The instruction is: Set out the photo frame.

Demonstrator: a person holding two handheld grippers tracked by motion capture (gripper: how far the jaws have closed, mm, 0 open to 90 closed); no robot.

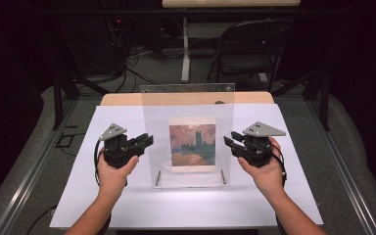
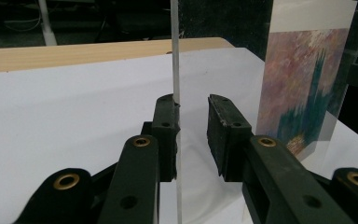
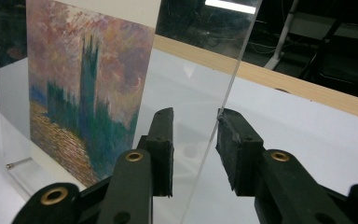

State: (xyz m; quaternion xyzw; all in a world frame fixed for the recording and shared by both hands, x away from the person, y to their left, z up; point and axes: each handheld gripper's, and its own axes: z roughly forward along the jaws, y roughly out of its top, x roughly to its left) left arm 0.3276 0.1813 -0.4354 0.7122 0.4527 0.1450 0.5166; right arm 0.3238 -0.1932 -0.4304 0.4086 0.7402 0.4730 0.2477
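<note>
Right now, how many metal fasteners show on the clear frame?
4 on the clear frame: top-left screw, top-right screw, bottom-left rod, bottom-right rod. Others may be hidden behind the picture.

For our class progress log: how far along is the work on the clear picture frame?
Done: each gripper straddles a side edge of the upright acrylic frame. In hand: left gripper and right gripper each touch it with one pad. Left: clamping fully and lifting; the frame stands on the white sheet.

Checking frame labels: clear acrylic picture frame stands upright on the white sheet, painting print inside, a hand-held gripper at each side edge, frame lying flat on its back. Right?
Not flat. The high view shows the acrylic picture frame standing upright on the white sheet, painting print inside, with the left hand-held gripper and right hand-held gripper at its side edges.
</note>
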